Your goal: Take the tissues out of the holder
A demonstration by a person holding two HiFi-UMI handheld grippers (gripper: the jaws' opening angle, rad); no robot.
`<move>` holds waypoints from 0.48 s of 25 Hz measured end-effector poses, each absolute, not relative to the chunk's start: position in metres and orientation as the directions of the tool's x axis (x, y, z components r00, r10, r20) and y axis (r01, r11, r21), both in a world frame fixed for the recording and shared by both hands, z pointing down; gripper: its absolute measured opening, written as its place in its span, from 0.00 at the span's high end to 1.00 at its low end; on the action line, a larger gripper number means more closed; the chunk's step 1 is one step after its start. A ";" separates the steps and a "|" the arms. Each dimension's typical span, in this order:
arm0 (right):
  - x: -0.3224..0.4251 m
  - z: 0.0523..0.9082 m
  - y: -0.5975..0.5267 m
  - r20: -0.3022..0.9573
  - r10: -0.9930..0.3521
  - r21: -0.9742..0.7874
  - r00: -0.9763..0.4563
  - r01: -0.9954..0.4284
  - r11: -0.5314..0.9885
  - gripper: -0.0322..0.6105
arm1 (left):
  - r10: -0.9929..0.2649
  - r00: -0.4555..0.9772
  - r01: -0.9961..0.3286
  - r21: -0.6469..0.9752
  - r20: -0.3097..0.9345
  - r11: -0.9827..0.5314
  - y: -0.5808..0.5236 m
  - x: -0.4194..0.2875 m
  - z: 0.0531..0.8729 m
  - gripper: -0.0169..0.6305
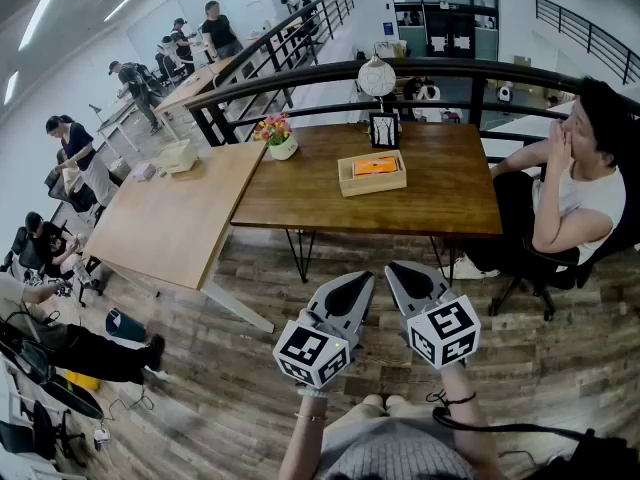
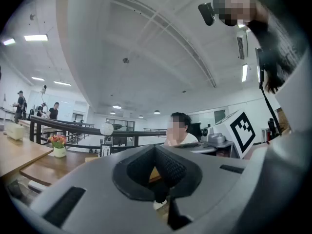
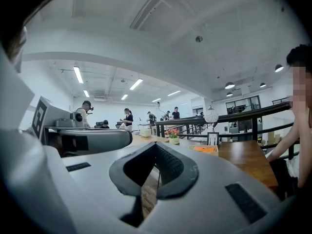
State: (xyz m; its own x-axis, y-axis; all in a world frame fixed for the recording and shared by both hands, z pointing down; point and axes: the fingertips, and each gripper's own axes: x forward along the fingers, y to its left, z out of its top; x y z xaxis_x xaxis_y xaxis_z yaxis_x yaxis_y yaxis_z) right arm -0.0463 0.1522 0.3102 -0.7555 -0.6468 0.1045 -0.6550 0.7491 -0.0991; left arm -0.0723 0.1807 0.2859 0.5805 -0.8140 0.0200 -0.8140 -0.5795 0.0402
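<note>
Grey jaws of the left gripper [image 1: 356, 283] are pressed together on nothing, and the right gripper [image 1: 402, 273] is likewise closed and empty. The 2 sit side by side at lower centre, raised over the plank floor [image 1: 250, 388], probably a carry pose since nothing is within reach. Both tips aim up-frame at the dark table [image 1: 430, 203]. At its centre, well apart from them, rests the wooden holder [image 1: 372, 185] with the orange tissues [image 1: 375, 166] lying flat inside, open-topped for lifting out. A seated person [image 1: 570, 193] occupies the right edge.
</note>
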 end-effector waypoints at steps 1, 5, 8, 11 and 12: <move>-0.046 0.311 0.153 0.104 -0.646 -0.100 -0.756 -0.654 0.749 0.93 | -0.814 0.580 -0.814 0.039 0.020 -0.579 0.181 -0.071 0.286 0.96; -0.043 0.310 0.154 0.100 -0.644 -0.102 -0.759 -0.652 0.752 0.93 | -0.815 0.579 -0.815 0.035 0.022 -0.579 0.183 -0.068 0.286 0.96; -0.043 0.311 0.154 0.101 -0.639 -0.102 -0.763 -0.647 0.756 0.93 | -0.817 0.576 -0.817 0.036 0.025 -0.575 0.183 -0.066 0.287 0.96; -0.043 0.313 0.157 0.105 -0.634 -0.107 -0.766 -0.643 0.759 0.93 | -0.820 0.572 -0.820 0.039 0.030 -0.571 0.186 -0.066 0.288 0.96; -0.042 0.314 0.157 0.106 -0.634 -0.109 -0.766 -0.643 0.758 0.93 | -0.820 0.571 -0.821 0.038 0.032 -0.570 0.187 -0.066 0.289 0.96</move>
